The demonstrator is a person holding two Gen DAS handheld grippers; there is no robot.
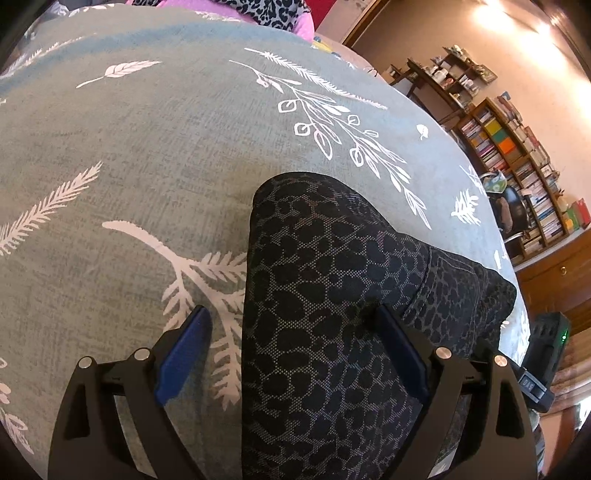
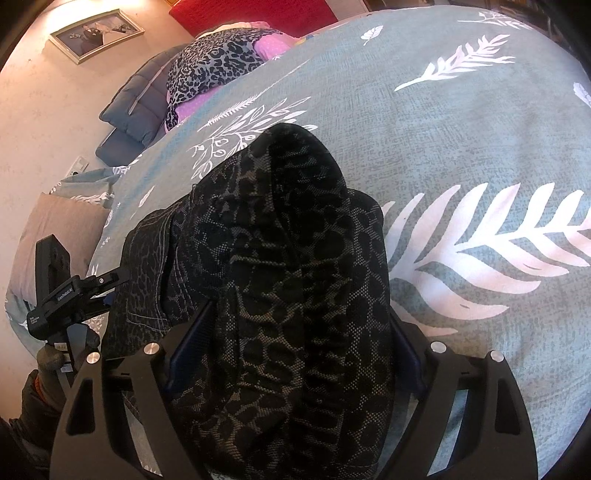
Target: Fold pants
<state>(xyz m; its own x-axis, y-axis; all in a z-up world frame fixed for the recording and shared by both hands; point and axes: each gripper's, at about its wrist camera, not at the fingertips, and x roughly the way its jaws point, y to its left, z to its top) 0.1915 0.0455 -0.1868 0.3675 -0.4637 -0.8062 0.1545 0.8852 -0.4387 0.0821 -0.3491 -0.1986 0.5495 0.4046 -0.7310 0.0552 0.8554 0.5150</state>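
Observation:
Dark leopard-print pants (image 1: 332, 295) lie folded on a grey-green bedspread with white leaf prints (image 1: 129, 166). My left gripper (image 1: 291, 314) is wide open just above them; its left blue pad (image 1: 184, 350) is over the bedspread and the right pad over the fabric. In the right wrist view the pants (image 2: 288, 277) bunch up between my right gripper's (image 2: 299, 314) open fingers, with no clear grip on them. The other gripper's body (image 2: 62, 295) shows at the left in the right wrist view.
A bookshelf (image 1: 517, 166) and a wooden cabinet (image 1: 554, 280) stand to the right of the bed. Pillows and a leopard-print cloth on pink fabric (image 2: 214, 62) lie at the bed's head, with a framed picture (image 2: 96, 33) on the wall.

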